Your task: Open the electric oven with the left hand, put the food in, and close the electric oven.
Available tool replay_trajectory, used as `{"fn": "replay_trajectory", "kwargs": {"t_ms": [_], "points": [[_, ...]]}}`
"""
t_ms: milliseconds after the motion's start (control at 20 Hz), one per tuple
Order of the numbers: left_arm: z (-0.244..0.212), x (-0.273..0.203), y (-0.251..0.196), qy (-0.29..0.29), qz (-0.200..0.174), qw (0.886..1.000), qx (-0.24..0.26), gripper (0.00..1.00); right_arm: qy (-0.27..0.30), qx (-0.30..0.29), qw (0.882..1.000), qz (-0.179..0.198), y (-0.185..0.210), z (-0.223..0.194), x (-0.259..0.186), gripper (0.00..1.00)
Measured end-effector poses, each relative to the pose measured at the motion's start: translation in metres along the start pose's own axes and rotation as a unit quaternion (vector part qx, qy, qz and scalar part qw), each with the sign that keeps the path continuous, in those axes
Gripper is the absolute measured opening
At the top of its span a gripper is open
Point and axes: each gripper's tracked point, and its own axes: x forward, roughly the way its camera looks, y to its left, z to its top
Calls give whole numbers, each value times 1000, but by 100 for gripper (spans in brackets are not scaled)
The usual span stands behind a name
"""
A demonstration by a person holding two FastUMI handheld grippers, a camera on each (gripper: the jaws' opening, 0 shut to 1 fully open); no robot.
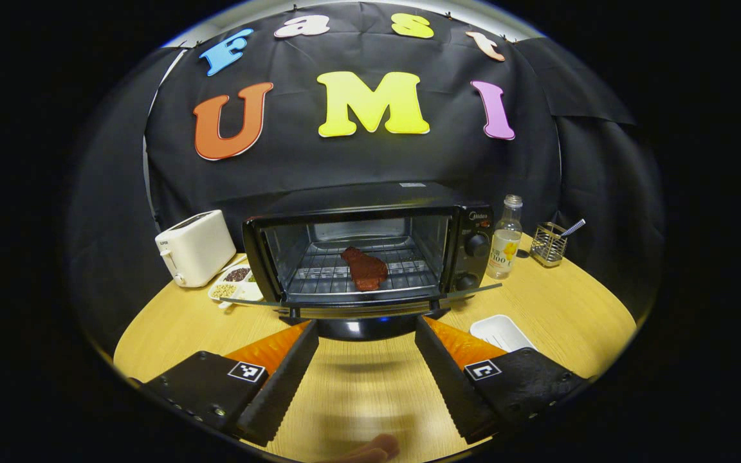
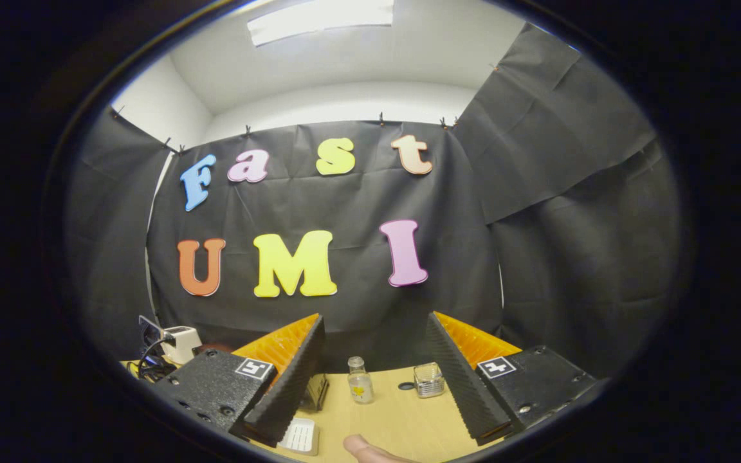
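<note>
From my left gripper [image 1: 365,360], ribbed black fingers spread wide and empty, I see the boxy black electric oven [image 1: 370,254] far-centre, glass door [image 1: 357,297] dropped flat. The reddish-brown slab of food [image 1: 365,269] lies on its wire rack [image 1: 357,270], long axis slanting far-left to near-right. My right gripper [image 2: 375,379] gapes wide, empty.
</note>
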Motion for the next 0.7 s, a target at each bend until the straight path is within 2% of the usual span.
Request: {"fn": "replay_trajectory", "kwargs": {"t_ms": [350,400,450,650,700], "points": [[38,19,8,-29,5,1000,0,96,-5,-11,1000,-6,-5,8,-12,96],[40,23,9,-28,6,1000,0,96,-2,-11,1000,-5,-7,8,-14,100],[43,29,12,-27,8,1000,4,97,-1,-10,1000,-4,-8,8,-16,96],[51,43,27,-18,27,999,12,96,3,-11,1000,-4,-7,12,-25,96],[54,40,29,-16,29,999,8,96,5,-10,1000,-4,-8,13,-28,100]]}}
